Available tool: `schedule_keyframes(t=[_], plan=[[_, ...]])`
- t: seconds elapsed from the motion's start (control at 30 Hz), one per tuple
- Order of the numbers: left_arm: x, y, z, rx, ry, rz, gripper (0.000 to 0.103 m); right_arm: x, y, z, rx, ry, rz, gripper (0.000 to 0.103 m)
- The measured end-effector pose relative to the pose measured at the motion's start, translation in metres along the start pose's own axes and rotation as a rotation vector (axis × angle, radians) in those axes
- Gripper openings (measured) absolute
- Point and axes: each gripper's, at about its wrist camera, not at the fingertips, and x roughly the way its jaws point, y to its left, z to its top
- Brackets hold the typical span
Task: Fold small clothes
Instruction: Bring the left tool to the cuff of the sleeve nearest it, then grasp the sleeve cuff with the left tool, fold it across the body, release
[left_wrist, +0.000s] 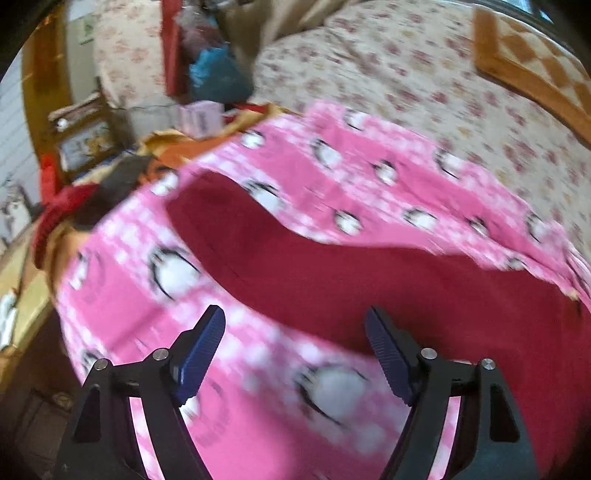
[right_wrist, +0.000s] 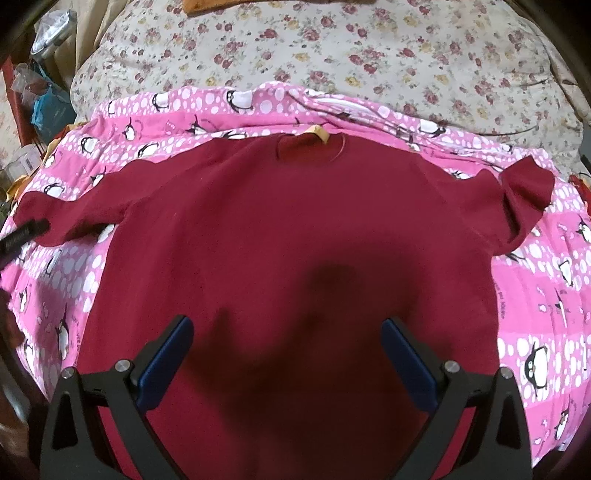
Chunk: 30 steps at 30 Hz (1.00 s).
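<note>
A dark red shirt (right_wrist: 295, 229) lies spread flat on a pink penguin-print sheet (right_wrist: 554, 295) over the bed — collar away, both sleeves out. The right gripper (right_wrist: 288, 354) hovers above its lower middle, fingers spread and empty. The left gripper (left_wrist: 295, 347) hangs tilted over the shirt's left sleeve edge, fingers likewise spread — that view is blurred.

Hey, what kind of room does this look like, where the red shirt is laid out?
Probably a bedroom at home. The maroon shirt lies on a pink penguin-print blanket over a floral quilt, with cluttered shelves at the side.
</note>
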Motion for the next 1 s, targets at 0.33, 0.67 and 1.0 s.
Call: schedule_keyframes(t=[0.33,0.67,1.0], plan=[[0.082,0.059,0.048,-0.104,0.064,0.258,0.053,0.011,-0.002,-0.004,-0.010,0.041,0.008,0.103],[0.111,0.047,0.061,-0.048,0.025,0.270,0.000,0.019,0.003,-0.007,-0.063,0.050,-0.010,0.103],[0.041,-0.009,0.049,-0.068,0.068,-0.215,0.000,0.011,-0.013,-0.002,-0.026,0.015,0.008,0.103]])
